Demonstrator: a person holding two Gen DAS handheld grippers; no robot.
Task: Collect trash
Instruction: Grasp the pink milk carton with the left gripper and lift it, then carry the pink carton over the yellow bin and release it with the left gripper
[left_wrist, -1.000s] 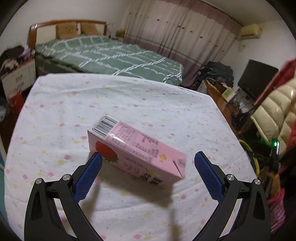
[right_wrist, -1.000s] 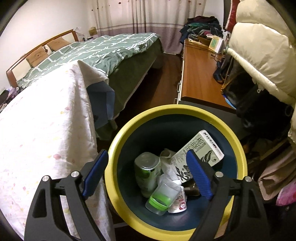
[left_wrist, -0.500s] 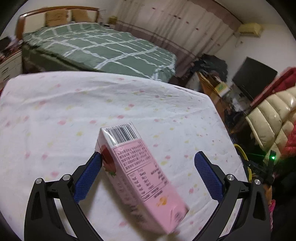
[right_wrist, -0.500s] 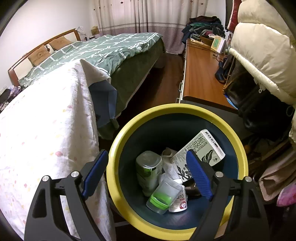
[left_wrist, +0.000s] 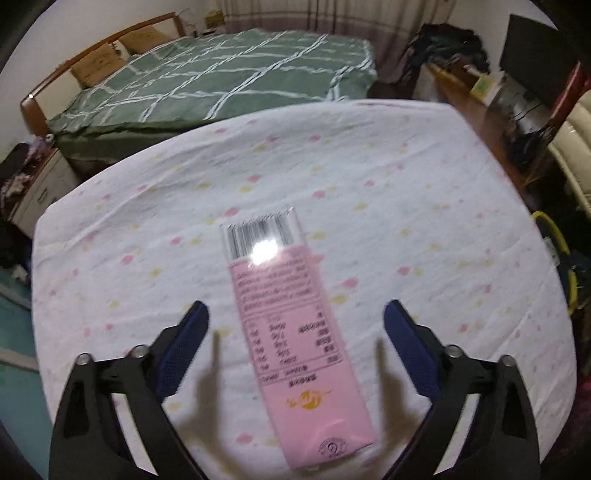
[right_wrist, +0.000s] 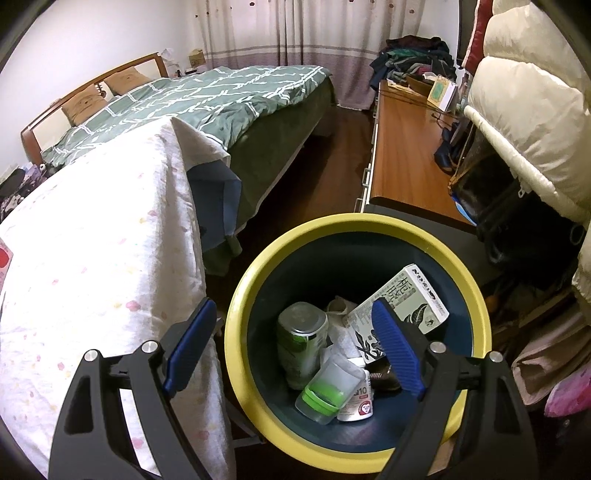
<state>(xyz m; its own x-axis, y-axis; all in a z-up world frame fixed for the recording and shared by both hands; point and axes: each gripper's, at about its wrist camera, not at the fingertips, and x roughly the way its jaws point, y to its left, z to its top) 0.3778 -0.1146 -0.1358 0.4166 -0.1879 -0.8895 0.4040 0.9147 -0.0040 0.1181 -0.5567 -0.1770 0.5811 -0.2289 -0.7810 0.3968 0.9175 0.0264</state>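
We see the left gripper (left_wrist: 293, 317) spread wide, straddling a pink carton (left_wrist: 291, 332) lying flat on the table (left_wrist: 424, 206), no finger touching it | right gripper (right_wrist: 293, 321) spread, holding nothing, above a yellow-rimmed bin (right_wrist: 236, 332) of trash beside the table

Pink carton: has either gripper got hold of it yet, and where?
No. The pink carton lies between the open left gripper; the right gripper is open and empty.

We see our left gripper (left_wrist: 293, 334) spread wide over the pink carton (left_wrist: 291, 332), which lies flat mid-table (left_wrist: 424, 192), barcode end toward the far edge.
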